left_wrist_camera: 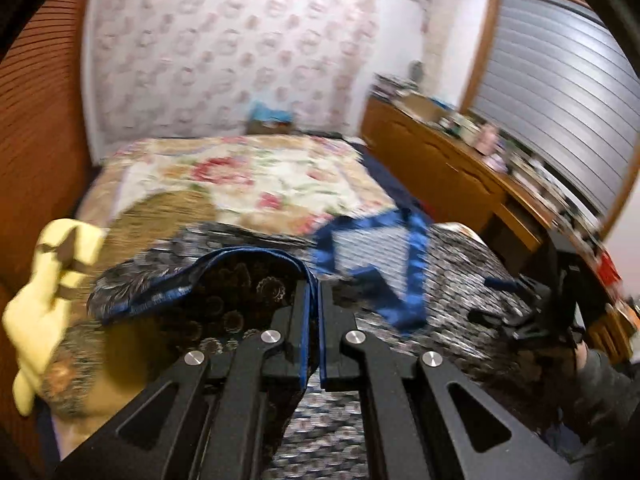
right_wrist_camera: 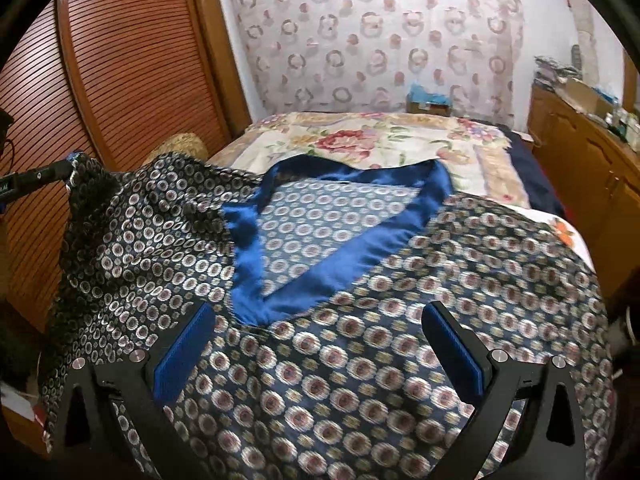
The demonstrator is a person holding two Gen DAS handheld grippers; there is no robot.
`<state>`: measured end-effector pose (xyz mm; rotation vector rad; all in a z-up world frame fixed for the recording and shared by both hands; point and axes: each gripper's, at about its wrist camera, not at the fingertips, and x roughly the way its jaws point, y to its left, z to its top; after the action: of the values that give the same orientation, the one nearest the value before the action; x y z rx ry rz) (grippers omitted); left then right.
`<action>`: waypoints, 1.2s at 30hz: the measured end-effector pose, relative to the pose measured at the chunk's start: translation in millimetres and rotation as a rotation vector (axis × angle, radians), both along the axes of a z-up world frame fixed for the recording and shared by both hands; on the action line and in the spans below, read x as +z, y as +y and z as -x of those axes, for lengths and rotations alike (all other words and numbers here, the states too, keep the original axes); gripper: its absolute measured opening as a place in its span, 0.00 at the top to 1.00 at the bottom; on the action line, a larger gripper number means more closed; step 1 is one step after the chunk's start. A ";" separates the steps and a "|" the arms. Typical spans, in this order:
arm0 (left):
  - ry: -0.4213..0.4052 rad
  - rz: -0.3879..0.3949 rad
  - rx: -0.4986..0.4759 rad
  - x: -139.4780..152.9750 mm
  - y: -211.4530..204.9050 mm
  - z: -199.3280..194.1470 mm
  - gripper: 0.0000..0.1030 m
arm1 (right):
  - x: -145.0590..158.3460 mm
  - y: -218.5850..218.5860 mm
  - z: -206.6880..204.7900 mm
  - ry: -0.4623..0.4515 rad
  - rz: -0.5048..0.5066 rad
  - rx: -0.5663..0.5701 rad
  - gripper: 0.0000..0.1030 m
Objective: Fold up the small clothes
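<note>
My left tool [left_wrist_camera: 314, 292] pinches a lifted edge of the dark, circle-patterned satin garment with blue trim [right_wrist_camera: 360, 360]; my right tool [right_wrist_camera: 320, 344] hangs spread above it on the floral-quilted bed [right_wrist_camera: 400, 140].

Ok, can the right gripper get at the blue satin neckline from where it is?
Probably yes. The right gripper is open over the patterned garment, and the blue neckline lies flat just ahead with nothing between. The left gripper pinches the sleeve edge off to the side.
</note>
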<state>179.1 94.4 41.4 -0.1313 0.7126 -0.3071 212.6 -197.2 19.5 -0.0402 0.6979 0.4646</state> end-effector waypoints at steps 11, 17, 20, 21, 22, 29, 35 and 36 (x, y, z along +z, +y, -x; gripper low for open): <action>0.088 -0.070 -0.003 -22.4 -11.4 10.1 0.71 | -1.3 -7.5 6.3 0.034 0.009 -0.040 0.00; 0.037 -0.059 0.065 -8.5 17.2 20.1 0.21 | 6.0 18.5 -6.3 0.029 0.009 0.025 0.00; 0.025 -0.059 0.102 -5.5 32.1 24.0 0.21 | 12.3 39.4 -10.7 0.006 0.011 0.078 0.00; 0.022 -0.062 0.115 -6.1 34.4 23.6 0.21 | 14.6 45.2 -11.8 0.000 0.011 0.095 0.00; 0.020 -0.066 0.137 -5.8 41.3 25.0 0.21 | 17.7 53.1 -13.1 -0.008 0.009 0.118 0.01; 0.008 -0.092 0.244 -9.9 70.3 29.7 0.21 | 34.2 119.3 -27.6 -0.032 -0.046 0.320 0.09; -0.015 -0.125 0.313 -18.9 82.2 38.1 0.21 | 14.8 185.2 -38.4 -0.016 0.001 0.517 0.18; -0.017 -0.130 0.320 -20.3 82.2 38.5 0.21 | 10.3 191.2 -41.2 -0.011 0.015 0.539 0.18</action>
<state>140.6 176.7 21.1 -0.1167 0.6814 0.0445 253.8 -6.0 29.8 -0.2485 0.6768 0.9745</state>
